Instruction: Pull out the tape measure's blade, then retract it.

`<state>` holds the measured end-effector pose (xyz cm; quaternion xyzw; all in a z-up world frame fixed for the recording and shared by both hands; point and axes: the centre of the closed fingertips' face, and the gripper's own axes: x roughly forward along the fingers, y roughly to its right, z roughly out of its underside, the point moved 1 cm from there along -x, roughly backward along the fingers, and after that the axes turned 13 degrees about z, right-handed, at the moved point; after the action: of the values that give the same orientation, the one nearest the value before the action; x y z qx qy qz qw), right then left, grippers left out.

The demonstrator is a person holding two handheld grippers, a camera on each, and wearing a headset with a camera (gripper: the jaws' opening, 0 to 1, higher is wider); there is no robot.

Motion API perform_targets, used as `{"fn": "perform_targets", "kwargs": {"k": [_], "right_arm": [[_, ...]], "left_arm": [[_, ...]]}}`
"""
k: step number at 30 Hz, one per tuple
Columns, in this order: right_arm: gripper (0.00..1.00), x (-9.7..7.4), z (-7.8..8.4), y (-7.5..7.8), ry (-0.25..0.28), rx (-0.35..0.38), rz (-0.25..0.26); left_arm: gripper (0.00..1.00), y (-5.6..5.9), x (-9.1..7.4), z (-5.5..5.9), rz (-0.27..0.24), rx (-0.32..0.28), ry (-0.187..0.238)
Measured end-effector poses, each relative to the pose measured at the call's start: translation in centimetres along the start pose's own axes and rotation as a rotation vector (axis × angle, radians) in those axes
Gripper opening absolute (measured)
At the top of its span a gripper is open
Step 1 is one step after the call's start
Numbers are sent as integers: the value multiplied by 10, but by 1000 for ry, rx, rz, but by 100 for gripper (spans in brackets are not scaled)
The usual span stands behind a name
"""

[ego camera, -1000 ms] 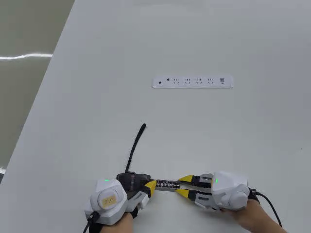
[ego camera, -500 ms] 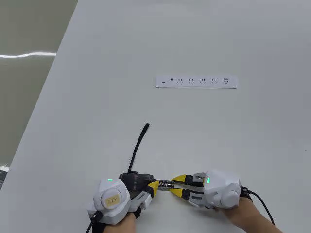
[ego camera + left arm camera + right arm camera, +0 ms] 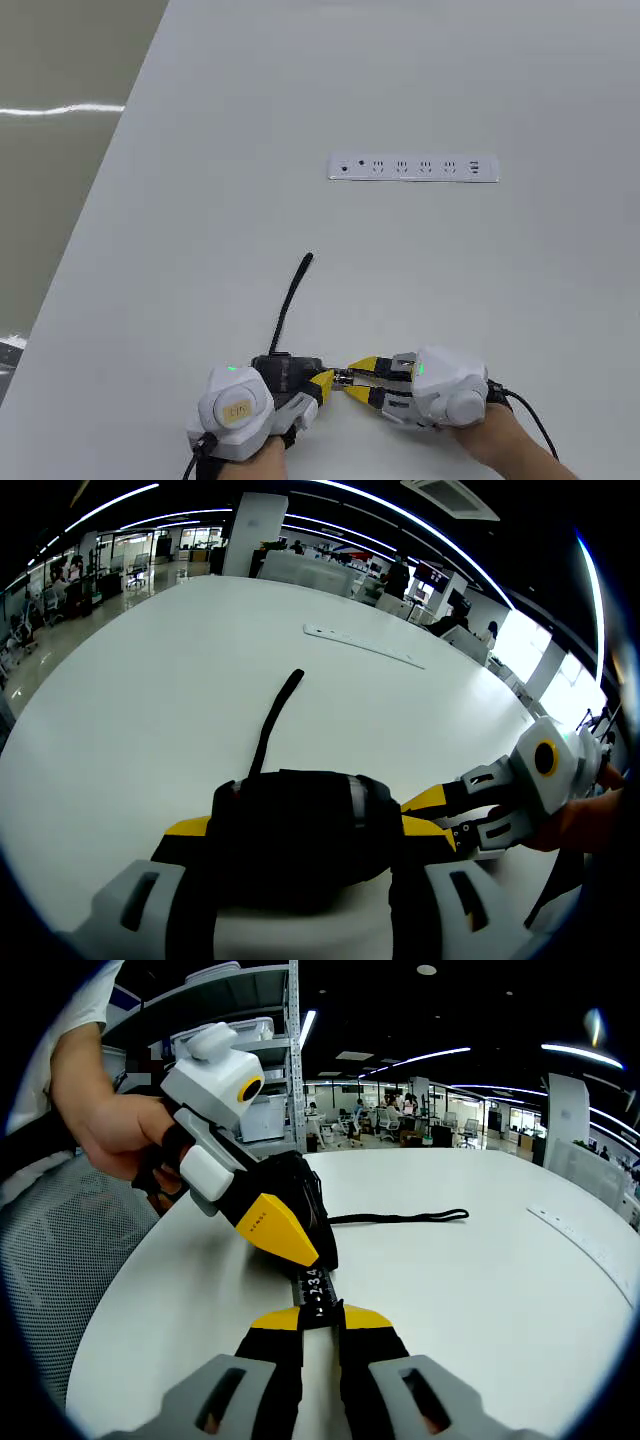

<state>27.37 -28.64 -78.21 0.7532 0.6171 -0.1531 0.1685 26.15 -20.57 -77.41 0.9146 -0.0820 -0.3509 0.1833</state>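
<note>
The black tape measure [image 3: 284, 368] sits on the white table [image 3: 400, 270], and my left gripper [image 3: 302, 380] is shut on its case [image 3: 300, 830]. Its black wrist strap [image 3: 292, 298] trails away across the table. A short length of the blade [image 3: 315, 1285] with printed numbers sticks out of the case [image 3: 300, 1192]. My right gripper [image 3: 320, 1316] is shut on that blade end, its yellow jaws close to the left gripper [image 3: 268, 1222]. In the head view the right gripper [image 3: 353, 378] nearly touches the case.
A white power strip [image 3: 413, 167] lies flat farther back on the table; the same power strip [image 3: 360, 645] shows beyond the strap. The table's left edge [image 3: 110, 180] drops to the floor. A person's hand [image 3: 120, 1130] holds the left gripper.
My right gripper has moved left toward the case, and the exposed blade has grown shorter. The left gripper still holds the case.
</note>
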Motion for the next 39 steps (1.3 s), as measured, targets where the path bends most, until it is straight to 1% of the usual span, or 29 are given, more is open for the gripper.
{"fn": "perform_targets", "kwargs": {"k": [4, 19, 28, 33, 39], "right_arm": [[11, 2, -2, 0, 0, 0, -5], [11, 20, -8, -7, 7, -19, -18], [12, 23, -9, -8, 12, -28, -25], [11, 24, -10, -9, 13, -46, -28], [12, 24, -10, -9, 11, -40, -26]], "left_arm": [[67, -1, 0, 0, 1, -6, 2], [67, -1, 1, 0, 10, -9, -4], [67, -1, 1, 0, 10, -15, -5], [67, -1, 1, 0, 10, -14, -7], [67, -1, 1, 1, 8, -13, -5]]}}
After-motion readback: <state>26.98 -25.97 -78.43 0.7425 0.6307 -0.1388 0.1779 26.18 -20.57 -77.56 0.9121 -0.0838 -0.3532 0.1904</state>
